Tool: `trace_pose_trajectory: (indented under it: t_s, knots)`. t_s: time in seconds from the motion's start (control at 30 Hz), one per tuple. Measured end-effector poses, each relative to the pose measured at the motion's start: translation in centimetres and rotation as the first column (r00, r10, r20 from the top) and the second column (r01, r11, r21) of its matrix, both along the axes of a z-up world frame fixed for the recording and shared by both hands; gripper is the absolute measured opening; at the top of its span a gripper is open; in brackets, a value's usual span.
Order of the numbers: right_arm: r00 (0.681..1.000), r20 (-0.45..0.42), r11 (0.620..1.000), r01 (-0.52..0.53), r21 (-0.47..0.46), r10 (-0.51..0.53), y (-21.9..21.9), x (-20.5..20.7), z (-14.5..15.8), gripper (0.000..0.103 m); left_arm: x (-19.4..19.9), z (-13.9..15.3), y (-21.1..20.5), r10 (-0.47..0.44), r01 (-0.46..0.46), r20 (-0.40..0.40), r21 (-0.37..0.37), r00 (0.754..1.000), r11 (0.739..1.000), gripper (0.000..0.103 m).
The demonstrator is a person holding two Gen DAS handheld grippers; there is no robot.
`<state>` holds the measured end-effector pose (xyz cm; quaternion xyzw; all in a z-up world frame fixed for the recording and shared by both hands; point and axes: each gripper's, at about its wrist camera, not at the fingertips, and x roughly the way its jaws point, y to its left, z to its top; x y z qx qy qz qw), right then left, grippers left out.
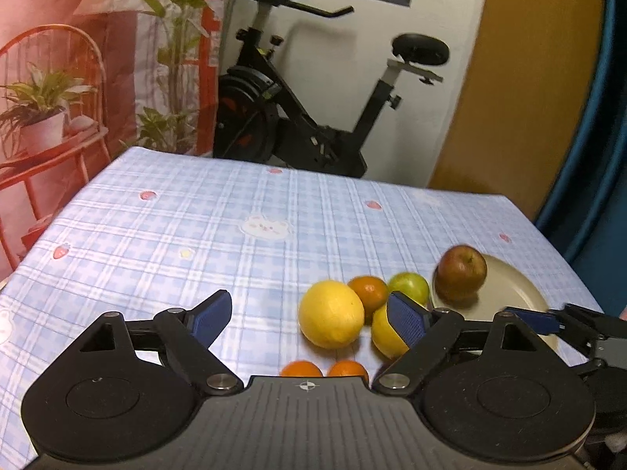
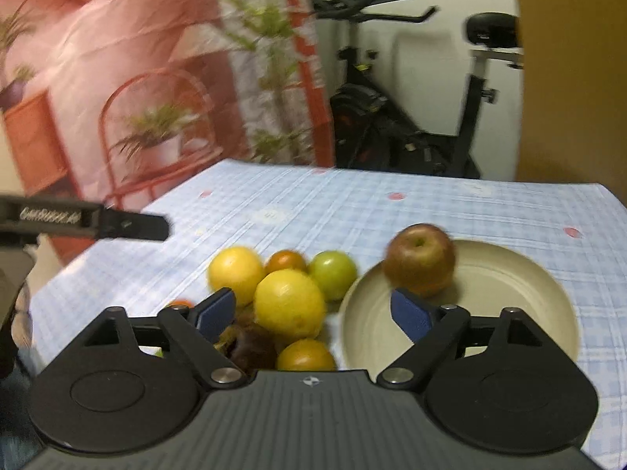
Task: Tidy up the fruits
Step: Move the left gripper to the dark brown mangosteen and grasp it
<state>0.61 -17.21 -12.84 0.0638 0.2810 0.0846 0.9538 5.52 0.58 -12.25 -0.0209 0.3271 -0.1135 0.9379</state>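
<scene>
The left tool (image 1: 309, 315) stands released, its blue-padded fingers (image 1: 209, 319) spread wide with nothing pressed between them; a large round yellow citrus fruit (image 1: 331, 313) lies on the blue checked worktop (image 1: 196, 227) in the gap, nearer the right pad, and a second yellow citrus (image 1: 382, 333) sits partly behind that pad. Behind them lie a small orange tangerine (image 1: 368, 291) and a round green fruit (image 1: 409, 286). The right tool (image 2: 313, 313) is also released, wide over the fruit pile and holding nothing. A red-brown apple (image 2: 419, 260) rests on the far left rim of the cream round plate (image 2: 509, 293), just beyond the right tool's right pad
</scene>
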Motion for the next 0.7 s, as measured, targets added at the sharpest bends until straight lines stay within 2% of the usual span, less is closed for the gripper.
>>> trace_pose_trajectory:
  t_s: [0.13,0.23,0.4,0.5,0.7]
  knots:
    - [0.995,-0.022,0.993,-0.100,-0.062,0.098,2.0,-0.1,-0.6,0.073,-0.2,-0.3,-0.3,-0.035,0.035,-0.012,0.002,0.999,0.999,0.080]
    - [0.987,-0.034,0.981,-0.157,-0.113,0.154,3.2,-0.2,-1.1,0.065,-0.3,-0.5,-0.5,-0.060,0.059,-0.023,-0.011,0.998,0.998,0.079]
    - [0.978,-0.055,0.965,-0.208,-0.161,0.201,4.3,-0.3,-2.0,0.060,-0.3,-0.9,-0.6,-0.094,0.093,-0.043,-0.024,0.995,0.995,0.076]
    - [0.975,-0.065,0.959,-0.223,-0.176,0.214,4.7,0.0,-2.3,0.059,-0.1,-1.2,-0.5,-0.111,0.109,-0.061,-0.042,0.992,0.993,0.070]
    - [0.965,-0.074,0.937,-0.261,-0.233,0.250,5.7,0.2,-2.9,0.058,0.0,-1.8,-0.6,-0.143,0.137,-0.091,-0.073,0.986,0.988,0.069]
